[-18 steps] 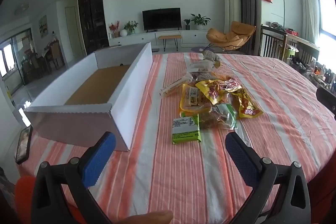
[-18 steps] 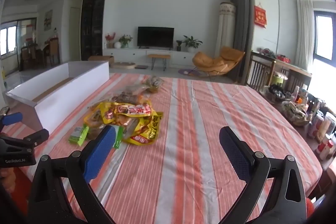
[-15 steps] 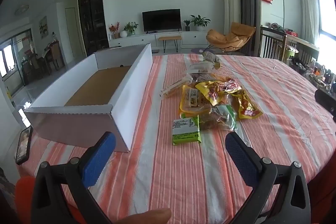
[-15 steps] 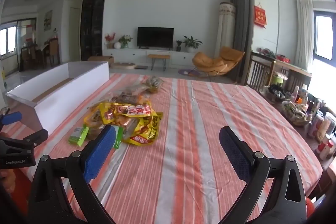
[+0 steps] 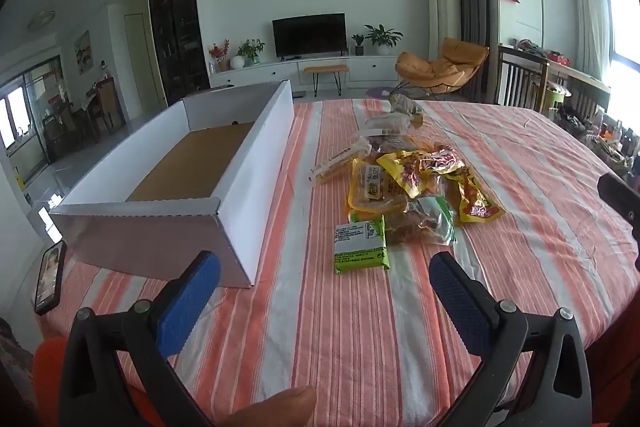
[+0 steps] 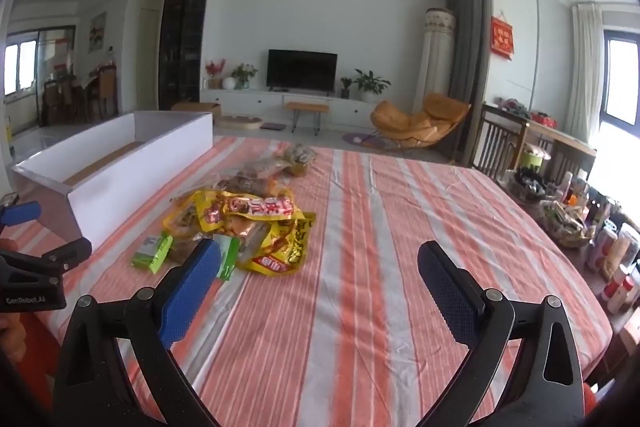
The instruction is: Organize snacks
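Note:
A heap of snack packets (image 5: 404,183) (image 6: 244,223) lies mid-table on the striped cloth: yellow bags, clear bags, and a green packet (image 5: 361,241) (image 6: 153,253) nearest me. Left of the heap stands a long white cardboard box (image 5: 256,167) (image 6: 140,183) with a bare brown floor. My left gripper (image 5: 322,291) hovers open above the cloth, short of the green packet, nothing between its blue pads. My right gripper (image 6: 318,283) is open too, right of the heap and empty. The left gripper's body (image 6: 36,267) shows at the right wrist view's left edge.
A phone (image 5: 50,277) lies at the table's left edge beside the box. Baskets and bottles (image 6: 576,223) crowd a side table on the right. A thumb (image 5: 276,407) shows at the bottom of the left wrist view. Striped cloth (image 6: 400,227) stretches right of the heap.
The left wrist view has shifted slightly, with the box and packets a little lower in frame. The right gripper has stayed put. Both stay open.

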The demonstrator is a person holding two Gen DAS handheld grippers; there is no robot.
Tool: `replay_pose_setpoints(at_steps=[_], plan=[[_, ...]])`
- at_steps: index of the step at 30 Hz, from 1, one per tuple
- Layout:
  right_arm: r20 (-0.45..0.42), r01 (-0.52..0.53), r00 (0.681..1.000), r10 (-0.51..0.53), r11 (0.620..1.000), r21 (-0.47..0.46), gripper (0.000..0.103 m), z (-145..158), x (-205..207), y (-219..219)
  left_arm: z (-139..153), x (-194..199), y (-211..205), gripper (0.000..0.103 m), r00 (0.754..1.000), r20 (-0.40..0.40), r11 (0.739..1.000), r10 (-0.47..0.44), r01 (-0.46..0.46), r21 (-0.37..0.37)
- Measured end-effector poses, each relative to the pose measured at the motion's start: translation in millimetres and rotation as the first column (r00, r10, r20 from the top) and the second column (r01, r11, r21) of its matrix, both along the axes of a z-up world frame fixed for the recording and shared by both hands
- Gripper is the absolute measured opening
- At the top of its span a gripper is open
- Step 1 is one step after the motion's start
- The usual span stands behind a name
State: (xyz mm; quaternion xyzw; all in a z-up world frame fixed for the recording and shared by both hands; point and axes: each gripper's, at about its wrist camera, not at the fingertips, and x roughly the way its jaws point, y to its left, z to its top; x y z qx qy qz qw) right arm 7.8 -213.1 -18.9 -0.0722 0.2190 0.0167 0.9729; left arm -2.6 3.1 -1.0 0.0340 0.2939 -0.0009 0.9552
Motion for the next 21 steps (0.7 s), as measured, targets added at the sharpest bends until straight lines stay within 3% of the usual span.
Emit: replay_pose_setpoints(at_steps=[6,11,21], plan=[[-0.015,-0.006,1.000,0.006,1.000,-0.003,0.100,-3.8,3.2,1.2,0.9,2.0,0.2,0.103,0.999,0.009,0.999,0.044,-0.045,0.027],[-0.013,-0.007,1.000,0.007,1.000,-0.004,0.100,-5.5,2.8,0.8,0.4,5.1,6.2,0.103,0.999,0.002,0.999,0.048,-0.048,-0.011],[-0.010,-0.009,1.000,0.009,1.000,-0.008,0.100,-5.6,1.5,1.0,-1.9,5.4,5.2,0.103,1.000,-0.025,1.000,-0.002,0.002,-0.026]])
